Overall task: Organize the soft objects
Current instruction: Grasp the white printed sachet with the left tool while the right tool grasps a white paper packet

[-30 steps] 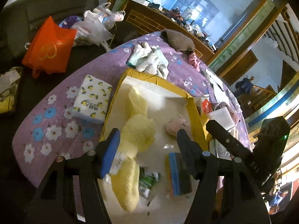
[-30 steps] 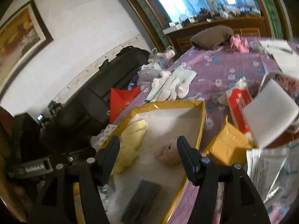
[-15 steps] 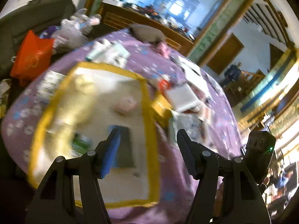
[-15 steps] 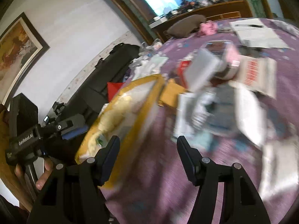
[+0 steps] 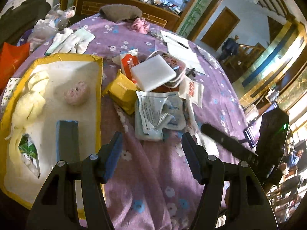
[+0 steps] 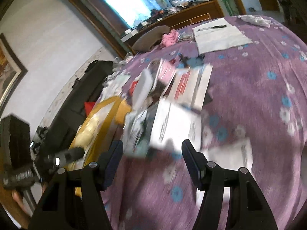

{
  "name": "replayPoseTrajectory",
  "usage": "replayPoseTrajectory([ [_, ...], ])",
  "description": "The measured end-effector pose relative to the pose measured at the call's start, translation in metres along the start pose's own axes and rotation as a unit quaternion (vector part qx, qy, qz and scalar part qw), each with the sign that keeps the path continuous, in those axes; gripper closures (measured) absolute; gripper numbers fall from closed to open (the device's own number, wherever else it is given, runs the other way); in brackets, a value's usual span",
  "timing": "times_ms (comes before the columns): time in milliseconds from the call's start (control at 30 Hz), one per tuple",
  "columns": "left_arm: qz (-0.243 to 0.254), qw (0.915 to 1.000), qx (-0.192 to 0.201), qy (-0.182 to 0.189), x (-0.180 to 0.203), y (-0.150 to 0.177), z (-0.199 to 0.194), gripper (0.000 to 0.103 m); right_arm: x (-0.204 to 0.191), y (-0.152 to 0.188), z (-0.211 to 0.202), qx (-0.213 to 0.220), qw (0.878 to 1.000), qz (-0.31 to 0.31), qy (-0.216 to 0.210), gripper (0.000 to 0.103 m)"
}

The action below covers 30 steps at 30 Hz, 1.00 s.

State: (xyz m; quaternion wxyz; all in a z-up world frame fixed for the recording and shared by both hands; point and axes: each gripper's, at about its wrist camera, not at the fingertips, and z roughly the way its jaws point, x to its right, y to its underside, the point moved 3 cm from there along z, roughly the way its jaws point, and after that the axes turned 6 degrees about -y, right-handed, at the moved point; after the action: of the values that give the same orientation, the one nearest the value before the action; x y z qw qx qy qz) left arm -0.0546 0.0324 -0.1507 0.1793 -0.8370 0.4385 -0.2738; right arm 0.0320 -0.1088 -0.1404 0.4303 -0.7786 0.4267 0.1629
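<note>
Item: yellow-rimmed tray (image 5: 98, 88), far left, held a cream plush (image 5: 28, 99), pink ball (image 5: 76, 94) and dark sponge block (image 5: 67, 140) (sorted, by appearance). Right of it, loose: yellow packet (image 5: 122, 94), white foam pad (image 5: 153, 72), sachets (image 5: 159, 113); socks (image 5: 73, 40) lay beyond. Roughly half done. Left gripper (image 5: 151, 149) and right gripper (image 6: 151, 153): fingers wide, empty. Right view blurred; only the left showed the tray's contents.
</note>
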Motion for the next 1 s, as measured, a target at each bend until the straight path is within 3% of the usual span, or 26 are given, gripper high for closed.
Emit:
replayPoseTrajectory([
  [100,-0.001,0.9999,-0.007,-0.013,0.0,-0.009,0.011,0.04,0.009,-0.017,0.013,-0.002,1.0,0.017,0.001,0.036],
  [167,0.002,0.9996,-0.013,-0.026,0.002,-0.014,0.02,0.039,0.014,-0.023,0.026,-0.011,0.999,0.018,0.026,0.036],
  [300,0.015,0.9988,-0.027,-0.039,0.007,-0.022,0.042,0.039,0.026,-0.018,0.039,-0.024,0.999,0.013,0.042,0.037],
  [400,0.021,0.9978,-0.043,-0.045,0.012,-0.03,0.063,0.039,0.035,-0.014,0.036,-0.019,0.999,0.024,0.043,0.048],
  [533,0.031,0.996,-0.065,-0.052,0.019,-0.036,0.089,0.039,0.034,-0.015,0.027,0.0,1.0,0.022,0.018,0.077],
  [633,0.029,0.9943,-0.076,-0.069,0.017,-0.037,0.106,0.039,0.026,-0.014,0.024,0.01,1.0,0.002,0.025,0.089],
  [667,0.021,0.9943,-0.077,-0.071,0.013,-0.037,0.109,0.04,0.024,-0.014,0.022,0.016,0.999,-0.005,0.03,0.09],
  [700,0.009,0.9949,-0.076,-0.066,0.009,-0.038,0.11,0.048,0.023,-0.014,0.02,0.021,0.999,-0.008,0.031,0.092],
  [800,-0.002,0.9958,-0.077,-0.05,0.003,-0.038,0.111,0.059,0.023,-0.015,0.014,0.034,0.999,-0.004,0.027,0.096],
  [1000,0.0,0.9962,-0.07,-0.052,0.002,-0.027,0.092,0.065,0.023,-0.018,0.01,0.044,0.999,-0.007,0.022,0.097],
])
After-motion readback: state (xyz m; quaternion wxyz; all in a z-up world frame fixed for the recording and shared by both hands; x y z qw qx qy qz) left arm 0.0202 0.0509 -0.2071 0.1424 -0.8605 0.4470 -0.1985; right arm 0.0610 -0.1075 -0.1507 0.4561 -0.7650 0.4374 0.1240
